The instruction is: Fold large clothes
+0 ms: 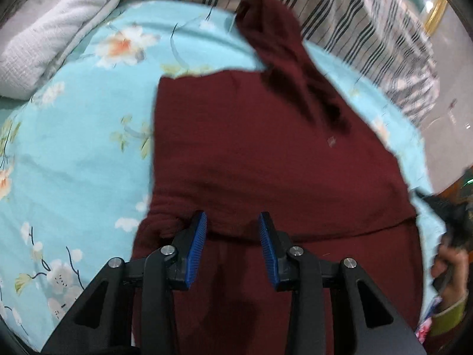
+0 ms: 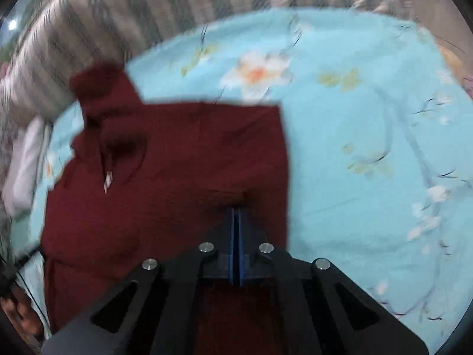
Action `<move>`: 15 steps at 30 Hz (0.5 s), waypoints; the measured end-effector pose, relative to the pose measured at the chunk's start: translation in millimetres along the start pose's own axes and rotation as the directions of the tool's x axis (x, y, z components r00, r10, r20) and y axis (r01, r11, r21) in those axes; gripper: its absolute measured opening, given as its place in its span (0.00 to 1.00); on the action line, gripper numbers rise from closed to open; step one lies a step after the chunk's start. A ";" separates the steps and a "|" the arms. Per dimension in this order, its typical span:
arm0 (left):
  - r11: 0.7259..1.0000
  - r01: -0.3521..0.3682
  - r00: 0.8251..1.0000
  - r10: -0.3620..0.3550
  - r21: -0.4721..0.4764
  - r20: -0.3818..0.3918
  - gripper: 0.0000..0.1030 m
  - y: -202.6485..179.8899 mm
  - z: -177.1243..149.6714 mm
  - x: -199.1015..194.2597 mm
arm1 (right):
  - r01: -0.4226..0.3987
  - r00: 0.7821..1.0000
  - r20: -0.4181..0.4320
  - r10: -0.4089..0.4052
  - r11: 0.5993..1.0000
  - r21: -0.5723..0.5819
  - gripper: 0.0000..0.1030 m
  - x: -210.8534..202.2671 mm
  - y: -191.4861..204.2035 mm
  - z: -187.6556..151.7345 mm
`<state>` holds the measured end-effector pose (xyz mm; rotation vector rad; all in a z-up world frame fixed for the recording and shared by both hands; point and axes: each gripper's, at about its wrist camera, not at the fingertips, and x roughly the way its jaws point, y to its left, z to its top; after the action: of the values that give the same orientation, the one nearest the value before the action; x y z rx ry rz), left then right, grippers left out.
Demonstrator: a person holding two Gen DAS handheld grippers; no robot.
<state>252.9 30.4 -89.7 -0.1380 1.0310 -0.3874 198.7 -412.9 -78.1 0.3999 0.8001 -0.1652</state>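
Note:
A dark maroon garment lies spread on a light blue floral bedsheet, with one sleeve thrown up towards the far edge. My left gripper hovers over the garment's near fold, its blue pads apart; cloth shows between them, untouched by either pad. In the right wrist view the same garment fills the left half. There my right gripper has its pads pressed together at a dark pucker in the cloth near the garment's right edge.
A white folded towel lies at the far left of the bed. A striped blanket runs along the far side. A hand with the other black gripper shows at the right edge. Bare sheet stretches to the garment's right.

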 end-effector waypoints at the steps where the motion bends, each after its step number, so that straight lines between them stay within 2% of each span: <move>1: 1.000 -0.003 1.000 0.003 0.009 0.004 0.32 0.2 -2.5 0.7 | 0.035 0.999 0.023 -0.036 0.999 0.021 0.02 -7.3 -5.4 1.5; 2: 1.000 -0.006 1.000 0.006 0.018 0.009 0.32 -0.5 -4.5 0.0 | 0.060 0.997 0.048 -0.062 0.997 0.043 0.03 -16.5 -9.2 2.2; 3: 1.000 -0.012 1.000 0.012 0.025 0.010 0.32 -1.9 -4.9 -0.3 | 0.043 0.997 0.055 -0.045 0.998 0.047 0.06 -21.3 -8.4 1.4; 5: 0.999 -0.032 0.999 0.032 0.036 0.011 0.32 -5.1 -5.3 0.3 | -0.078 0.995 0.063 0.078 0.997 0.007 0.07 -26.3 5.1 0.6; 6: 0.998 -0.039 0.999 0.039 0.038 0.011 0.32 -6.6 -5.9 0.3 | -0.135 0.990 0.043 0.137 0.990 -0.045 0.13 -23.2 19.0 -1.6; 7: 0.998 -0.044 0.999 0.044 0.039 0.011 0.32 -7.5 -5.5 0.7 | -0.162 0.986 0.012 0.163 0.984 -0.080 0.15 -17.5 29.5 -5.0; 9: 0.998 -0.044 0.999 0.044 0.034 0.008 0.32 -6.6 -4.4 1.4 | -0.210 0.977 -0.062 0.206 0.974 -0.087 0.24 1.0 38.5 -12.1; 10: 0.999 -0.039 0.999 0.039 0.032 0.006 0.32 -6.0 -3.9 2.0 | -0.207 0.976 -0.084 0.200 0.975 -0.079 0.24 8.2 38.1 -14.6; 11: 0.999 -0.032 0.999 0.032 0.029 0.002 0.32 -3.4 -4.3 2.5 | -0.170 0.980 -0.115 0.162 0.983 -0.069 0.24 19.7 33.6 -18.8; 14: 1.000 -0.003 1.000 0.003 -0.005 -0.020 0.32 2.3 -3.4 0.2 | -0.163 0.982 -0.098 0.162 0.987 -0.007 0.21 22.4 14.8 -17.2; 15: 1.000 0.014 1.000 -0.015 -0.025 -0.024 0.32 4.6 -0.7 -1.9 | -0.143 0.986 -0.088 0.142 0.990 0.000 0.24 17.9 14.0 -13.7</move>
<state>252.5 35.5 -89.9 -0.1637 1.0599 -0.3905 206.1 -394.4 -95.7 0.4596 0.8554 -0.0115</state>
